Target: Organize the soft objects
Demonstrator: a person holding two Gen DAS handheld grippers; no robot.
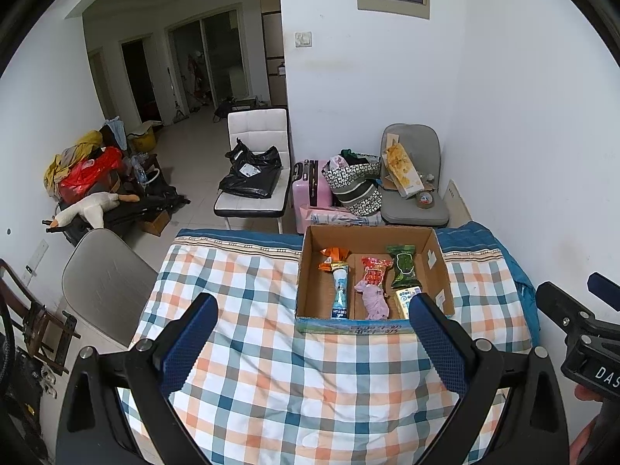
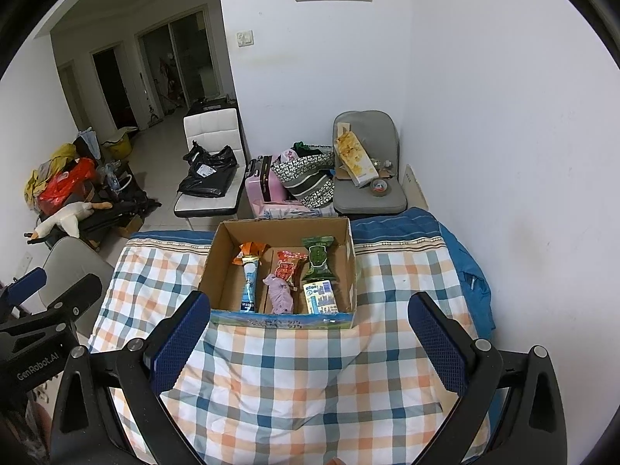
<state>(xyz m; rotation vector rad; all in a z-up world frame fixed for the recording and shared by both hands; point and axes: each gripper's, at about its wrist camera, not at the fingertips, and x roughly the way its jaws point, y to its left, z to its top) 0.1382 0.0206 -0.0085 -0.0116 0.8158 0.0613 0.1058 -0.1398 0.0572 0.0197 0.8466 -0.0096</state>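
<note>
An open cardboard box (image 1: 440,271) (image 2: 215,267) stands on a checked blanket (image 1: 271,368) (image 2: 302,379). Inside lie an orange-topped blue tube pack (image 1: 339,283) (image 2: 250,279), a red snack pack (image 1: 374,271) (image 2: 286,265), a pale purple soft item (image 1: 374,298) (image 2: 279,296), a green pack (image 1: 403,265) (image 2: 318,259) and a small yellow-blue carton (image 1: 405,298) (image 2: 321,296). My left gripper (image 1: 314,314) is open and empty, in front of the box. My right gripper (image 2: 310,310) is open and empty, also in front of it.
Behind the table stand a white chair with a black bag (image 1: 252,174), a pink suitcase (image 1: 310,182), a patterned bag (image 1: 354,182) and a grey chair with a box (image 1: 410,178). A grey chair back (image 1: 104,275) is at the left. A white wall is on the right.
</note>
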